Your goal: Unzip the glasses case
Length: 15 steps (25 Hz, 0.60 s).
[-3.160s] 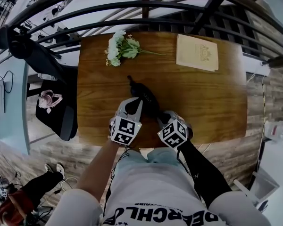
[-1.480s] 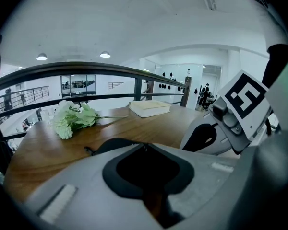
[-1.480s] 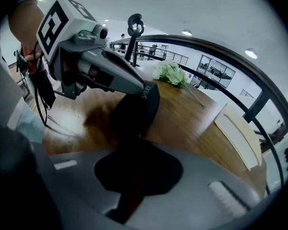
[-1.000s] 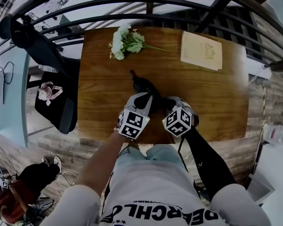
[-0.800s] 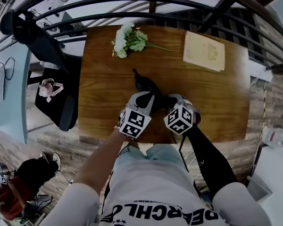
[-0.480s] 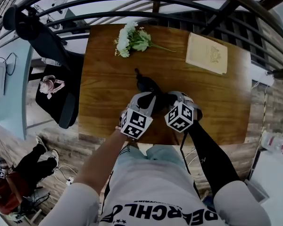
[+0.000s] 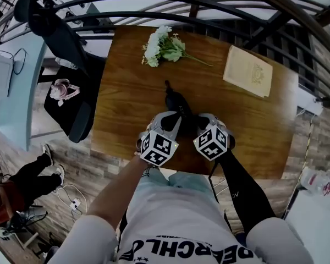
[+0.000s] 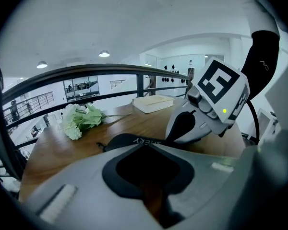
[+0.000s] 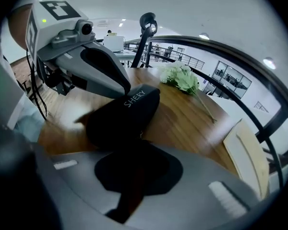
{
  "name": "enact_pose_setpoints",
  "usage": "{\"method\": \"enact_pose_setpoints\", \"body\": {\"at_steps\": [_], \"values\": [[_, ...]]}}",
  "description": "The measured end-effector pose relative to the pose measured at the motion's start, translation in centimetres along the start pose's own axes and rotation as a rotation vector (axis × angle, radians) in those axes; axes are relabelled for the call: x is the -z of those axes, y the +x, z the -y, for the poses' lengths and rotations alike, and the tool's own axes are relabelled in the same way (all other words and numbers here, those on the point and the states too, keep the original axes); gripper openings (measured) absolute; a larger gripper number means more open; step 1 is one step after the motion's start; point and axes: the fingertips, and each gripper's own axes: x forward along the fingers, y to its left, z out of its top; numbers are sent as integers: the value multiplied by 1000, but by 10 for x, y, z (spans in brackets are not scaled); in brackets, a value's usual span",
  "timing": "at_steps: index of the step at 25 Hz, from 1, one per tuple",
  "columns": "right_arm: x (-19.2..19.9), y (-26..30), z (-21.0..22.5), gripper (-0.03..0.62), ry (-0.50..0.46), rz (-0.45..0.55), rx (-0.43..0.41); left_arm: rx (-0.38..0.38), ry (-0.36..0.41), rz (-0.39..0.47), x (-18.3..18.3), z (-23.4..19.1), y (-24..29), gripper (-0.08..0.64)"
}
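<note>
Glasses case (image 7: pixel 176 104) lies closed near the wooden table's (image 7: pixel 126 87) front edge. I have the left gripper (image 7: pixel 172 120) and right gripper (image 7: pixel 196 123) crowding its near end, both with jaws drawn together, presumably one bracing while the other seeks the zipper tab, which I can't see.

1 glasses case (image 7: pixel 176 104), 1 flower bunch (image 7: pixel 164 45), 1 book (image 7: pixel 248 71), 2 grippers: L gripper (image 7: pixel 175 121), R gripper (image 7: pixel 193 124)

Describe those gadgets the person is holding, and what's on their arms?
Both the left tongs and right tongs are light grey plastic with black teardrop-shaped insets on the sides. Each carries a white cube printed with black square markers. A small green light glows on the right one. The right arm wears a long black sleeve. The left arm is bare below a white T-shirt.
</note>
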Motion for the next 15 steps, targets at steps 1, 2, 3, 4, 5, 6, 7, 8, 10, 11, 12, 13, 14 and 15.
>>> {"method": "enact_pose_setpoints", "body": {"at_steps": [1,2,3,4,5,6,7,8,10,11,12,13,14,15], "values": [[2,0,-4,29,24,1,-11,-9,-11,-7,3,-1,-2,23],[3,-1,-9,29,48,1,-21,-17,-22,-10,5,-3,-5,23],[4,-3,-13,29,69,2,-28,-23,-31,-13,6,-5,-7,23],[4,-4,-18,29,91,2,-35,-28,-37,-15,8,-7,-9,23],[4,-6,-24,29,116,3,-42,-31,-40,-16,8,-9,-12,23],[3,-8,-31,29,144,4,-50,-32,-40,-13,9,-11,-14,23],[1,-9,-39,29,172,5,-58,-31,-38,-8,9,-11,-17,23],[-2,-10,-47,29,198,7,-64,-27,-34,-2,9,-12,-20,21],[-11,-10,-60,29,231,12,-71,-14,-18,2,9,-14,-24,21],[-16,-9,-66,29,239,15,-73,-7,-7,1,10,-16,-26,21],[-21,-7,-71,29,243,17,-75,1,1,0,10,-17,-28,21],[-27,-6,-76,29,249,19,-76,8,7,-1,12,-19,-30,21],[-32,-4,-80,29,258,21,-75,16,11,-3,13,-21,-33,21],[-36,-2,-84,29,271,23,-71,25,16,-8,16,-24,-36,21]]}}
